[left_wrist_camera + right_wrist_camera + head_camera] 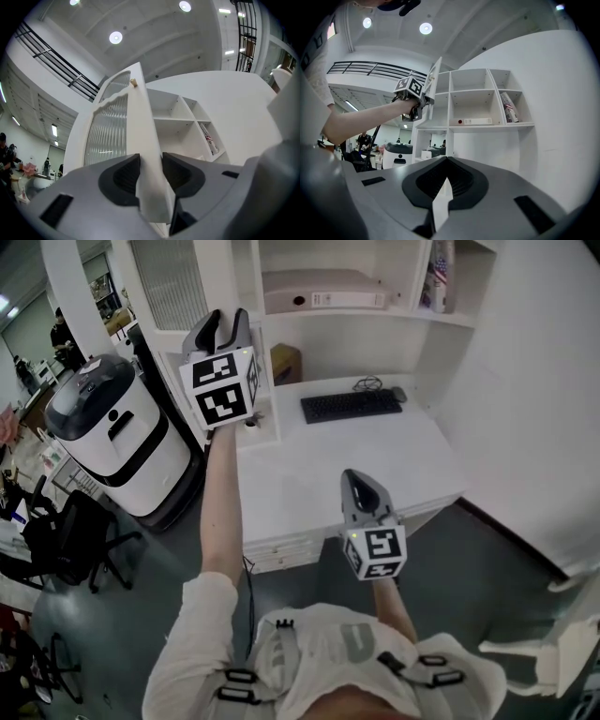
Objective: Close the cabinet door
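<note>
**Ben:** What is the left tool (227, 322) doing?

**Mia:** It is biting the thin side edge of the cabinet door (169, 282). One jaw sits on each side of the edge, and both press on it.

**Ben:** How is that arm?

**Mia:** It is stretched out long. It is bare from the white sleeve on, and it reaches up to 11 o'clock in the head view. The tool tips up a little.

**Ben:** Where is the door?

**Mia:** It stands swung out from the cabinet, not shut. It has wavy glass in it. The open white shelves are at 3 o'clock from it.

**Ben:** And the right tool (354, 476)?

**Mia:** Its jaws are pressed together with nothing in them. That arm is bent and stays close to the body. The tool lies flat and points to 12 o'clock, low by the front of the table (394, 460).

**Ben:** What is on the table?

**Mia:** A black keyboard (349, 406), at 12 o'clock from the right tool. A small brown box (286, 362) is at 10 o'clock from the keyboard. A white binder (323, 292) lies flat on the shelf (441, 319) above.

**Ben:** And the room?

**Mia:** A round white and black machine (112, 442) stands on the grey floor (487, 568) at 9 o'clock. A black chair (70, 540) is at 8 o'clock. A white wall (544, 381) is at 3 o'clock.
</note>
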